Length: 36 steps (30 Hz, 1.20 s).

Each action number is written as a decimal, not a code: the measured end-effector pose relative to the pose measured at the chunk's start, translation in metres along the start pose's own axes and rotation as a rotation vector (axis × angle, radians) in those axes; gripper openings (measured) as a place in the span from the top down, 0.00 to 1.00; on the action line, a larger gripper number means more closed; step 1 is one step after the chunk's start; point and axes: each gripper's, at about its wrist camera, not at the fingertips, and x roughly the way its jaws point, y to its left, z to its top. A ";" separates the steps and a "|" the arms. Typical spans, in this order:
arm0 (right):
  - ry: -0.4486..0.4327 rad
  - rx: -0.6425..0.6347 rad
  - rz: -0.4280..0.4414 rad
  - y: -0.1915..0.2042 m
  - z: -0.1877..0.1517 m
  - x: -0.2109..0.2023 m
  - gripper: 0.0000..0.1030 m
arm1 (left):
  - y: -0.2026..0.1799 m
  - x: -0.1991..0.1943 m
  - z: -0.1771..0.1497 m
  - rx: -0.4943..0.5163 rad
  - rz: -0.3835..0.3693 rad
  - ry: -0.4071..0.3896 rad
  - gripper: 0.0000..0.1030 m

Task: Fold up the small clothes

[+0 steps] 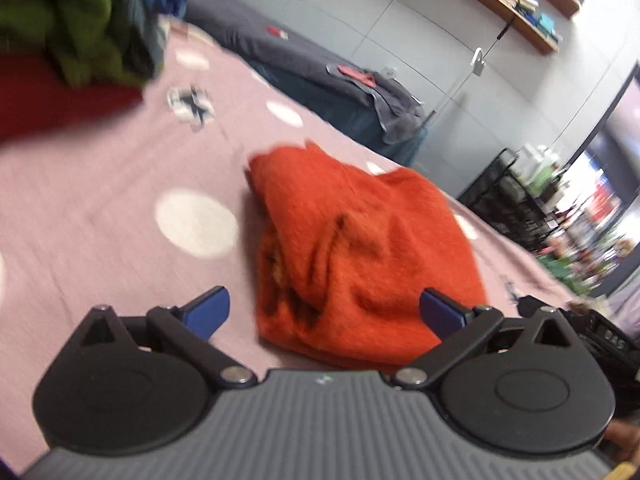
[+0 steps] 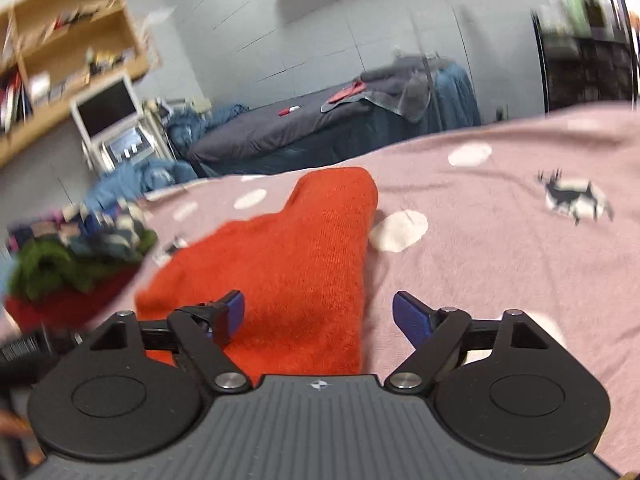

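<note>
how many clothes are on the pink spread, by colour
orange garment: 1, lying apart from the pile
green garment: 1, in the pile
red garment: 1, under the green one
blue and patterned pieces: too blurred to count
total told apart: 3

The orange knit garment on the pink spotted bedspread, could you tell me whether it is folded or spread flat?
Folded, loosely: the orange knit garment lies doubled over in a rumpled bundle with layered edges on the bedspread, released.

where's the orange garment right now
The orange garment lies on the pink dotted bedspread, centre of both wrist views, just ahead of the open left gripper and right gripper, neither gripping it.
</note>
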 end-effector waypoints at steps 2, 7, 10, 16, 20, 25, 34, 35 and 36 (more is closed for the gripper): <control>0.016 0.113 0.052 -0.018 0.002 0.001 0.00 | 0.010 0.007 -0.005 -0.062 -0.050 0.048 0.00; 0.083 0.427 0.171 -0.065 -0.010 0.008 0.00 | 0.020 0.016 -0.020 -0.070 -0.063 0.054 0.00; 0.139 0.516 0.236 -0.076 -0.017 0.015 0.00 | 0.019 0.023 -0.018 -0.059 -0.088 0.057 0.00; 0.155 0.573 0.306 -0.080 -0.012 0.035 0.00 | 0.017 0.047 -0.011 -0.073 -0.123 0.059 0.00; 0.200 0.574 0.331 -0.080 -0.001 0.058 0.00 | 0.017 0.061 -0.003 -0.083 -0.133 0.055 0.00; 0.245 0.545 0.304 -0.078 0.013 0.091 0.00 | 0.016 0.080 0.012 -0.124 -0.135 0.053 0.01; 0.271 0.440 0.229 -0.058 0.028 0.127 0.00 | 0.003 0.113 0.021 -0.142 -0.089 0.067 0.15; 0.276 0.434 0.209 -0.057 0.028 0.129 0.02 | 0.002 0.114 0.021 -0.147 -0.075 0.064 0.19; 0.276 0.429 0.198 -0.055 0.029 0.131 0.05 | 0.003 0.115 0.021 -0.159 -0.066 0.062 0.29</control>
